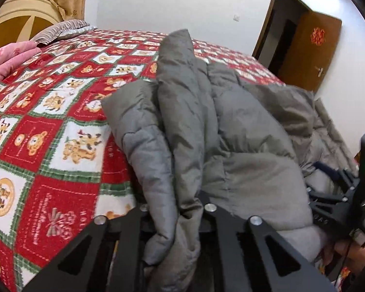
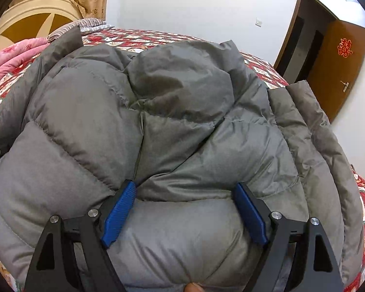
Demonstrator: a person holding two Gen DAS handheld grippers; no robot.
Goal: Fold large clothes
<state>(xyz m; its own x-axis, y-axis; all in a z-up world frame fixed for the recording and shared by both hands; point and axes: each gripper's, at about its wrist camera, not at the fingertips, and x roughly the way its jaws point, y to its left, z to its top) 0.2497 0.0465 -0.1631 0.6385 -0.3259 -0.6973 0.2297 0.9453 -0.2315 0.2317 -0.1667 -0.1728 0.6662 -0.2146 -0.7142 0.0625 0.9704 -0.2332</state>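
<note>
At nine o'clock in the left wrist view the bedspread, red and white squares printed with bears, covers the bed, with a pink quilt and a striped pillow up at ten o'clock by the tan headboard. The grey puffer jacket lies on the bedspread from the centre toward three o'clock, one long fold running from twelve o'clock down to six. There the left hand-held gripper is clamped together on that fold, its pads buried in the cloth. At four o'clock the right hand-held gripper meets the jacket's near edge, a hand below it. A brown door stands open at two o'clock.

In the right wrist view the jacket fills the frame from nine to three o'clock. The right hand-held gripper stands apart at six o'clock, its blue pads either side of a padded bulge along the jacket's near edge; whether they press on it I cannot tell. A fingertip shows at the bottom edge.
</note>
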